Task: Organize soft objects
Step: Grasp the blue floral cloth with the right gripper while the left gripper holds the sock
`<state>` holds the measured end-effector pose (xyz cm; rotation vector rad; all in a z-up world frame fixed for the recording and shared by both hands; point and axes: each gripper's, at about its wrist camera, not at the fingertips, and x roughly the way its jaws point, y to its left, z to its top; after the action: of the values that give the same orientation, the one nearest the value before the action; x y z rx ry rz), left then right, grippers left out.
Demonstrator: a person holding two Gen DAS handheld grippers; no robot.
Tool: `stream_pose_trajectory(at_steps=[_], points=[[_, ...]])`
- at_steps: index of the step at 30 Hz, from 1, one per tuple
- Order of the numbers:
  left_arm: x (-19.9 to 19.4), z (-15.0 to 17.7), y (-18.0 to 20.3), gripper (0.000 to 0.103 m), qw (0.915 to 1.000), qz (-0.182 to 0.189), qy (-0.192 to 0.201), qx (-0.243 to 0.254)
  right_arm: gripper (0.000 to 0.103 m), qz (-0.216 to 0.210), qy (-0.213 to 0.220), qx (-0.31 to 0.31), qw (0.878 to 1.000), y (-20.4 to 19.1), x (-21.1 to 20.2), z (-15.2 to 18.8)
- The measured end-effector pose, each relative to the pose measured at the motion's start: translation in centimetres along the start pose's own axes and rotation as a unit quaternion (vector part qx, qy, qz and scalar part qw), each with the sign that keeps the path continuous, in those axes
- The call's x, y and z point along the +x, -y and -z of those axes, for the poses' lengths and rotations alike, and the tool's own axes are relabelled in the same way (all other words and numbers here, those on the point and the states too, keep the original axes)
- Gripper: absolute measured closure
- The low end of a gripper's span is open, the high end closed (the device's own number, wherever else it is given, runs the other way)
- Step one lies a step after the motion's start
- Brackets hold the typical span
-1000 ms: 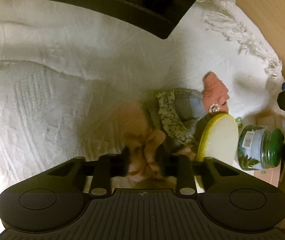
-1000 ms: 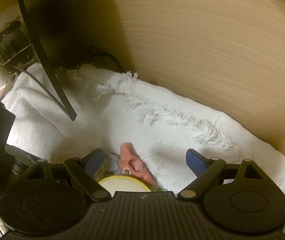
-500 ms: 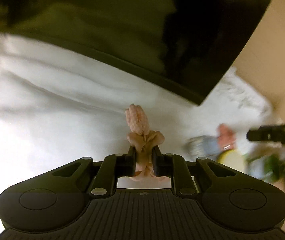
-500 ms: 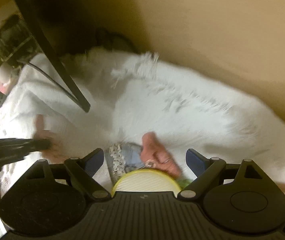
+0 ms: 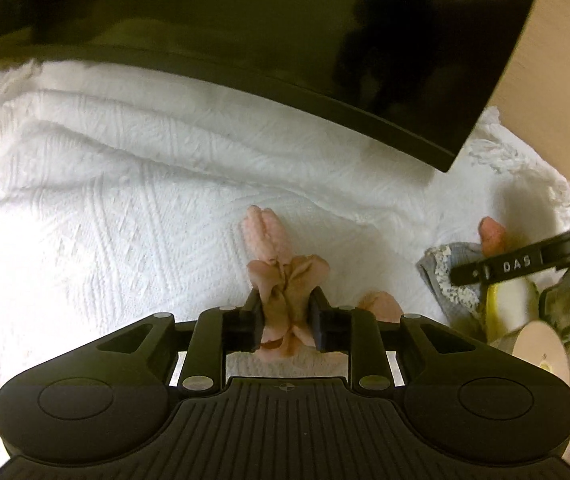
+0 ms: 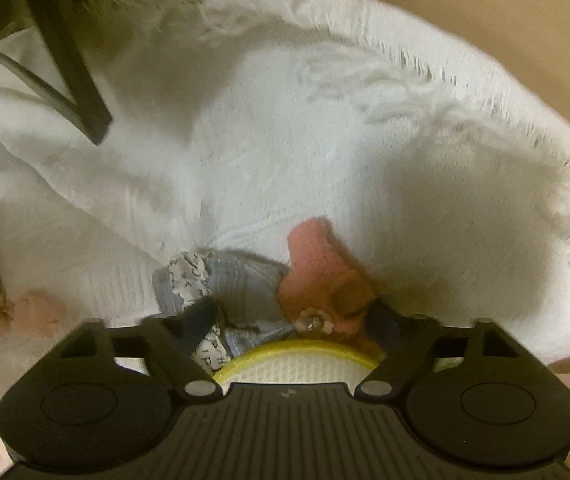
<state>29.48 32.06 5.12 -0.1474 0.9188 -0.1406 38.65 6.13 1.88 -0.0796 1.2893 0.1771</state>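
My left gripper point(image 5: 285, 314) has a pale pink cloth point(image 5: 273, 248) bunched between its pads, above the white blanket point(image 5: 105, 200). Its jaws are opening, though the pads still touch the cloth. A second pale pink piece point(image 5: 379, 304) lies just to its right. My right gripper point(image 6: 293, 316) points down over a small pile: a grey-blue cloth point(image 6: 245, 280) with a patterned trim and a coral knitted piece point(image 6: 321, 268) with a small flower. Its jaws are closing, and both pieces lie between the fingertips. The right gripper's black side point(image 5: 517, 264) shows at the right of the left wrist view.
A yellow-rimmed white round thing point(image 6: 297, 364) sits right under the right gripper. A dark monitor point(image 5: 285, 20) hangs over the blanket's far side, its stand leg point(image 6: 81, 80) at the left. The fringed blanket edge point(image 6: 365, 80) meets a wooden wall point(image 6: 525, 8).
My left gripper has carried the pale pink cloth leftward, away from the pile. My right gripper has dropped onto the pile, and its fingers have come much closer together.
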Motion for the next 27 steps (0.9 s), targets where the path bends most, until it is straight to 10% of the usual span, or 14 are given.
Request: stream_pose_trajectory(at_steps=[2, 9, 20, 27], points=[[0.0, 0.5, 0.3, 0.075, 0.9999, -0.005, 0.012, 0.004, 0.082, -0.006, 0.014, -0.020, 1.000, -0.4, -1.0, 0.1], [-1.2, 0.6, -1.5, 0.086, 0.9967, 0.030, 0.024, -0.072, 0.082, -0.077, 0.062, -0.021, 0.995, -0.8, -7.1, 0.5], [-13.4, 1.1, 1.7, 0.087, 0.9894, 0.038, 0.138, -0.026, 0.082, -0.083, 0.202, -0.042, 0.975, -1.0, -21.0, 3.2], [-16.7, 2.9, 4.6, 0.087, 0.9879, 0.052, 0.146, -0.008, 0.082, -0.067, 0.243, -0.025, 0.967, 1.6, -26.4, 7.0]])
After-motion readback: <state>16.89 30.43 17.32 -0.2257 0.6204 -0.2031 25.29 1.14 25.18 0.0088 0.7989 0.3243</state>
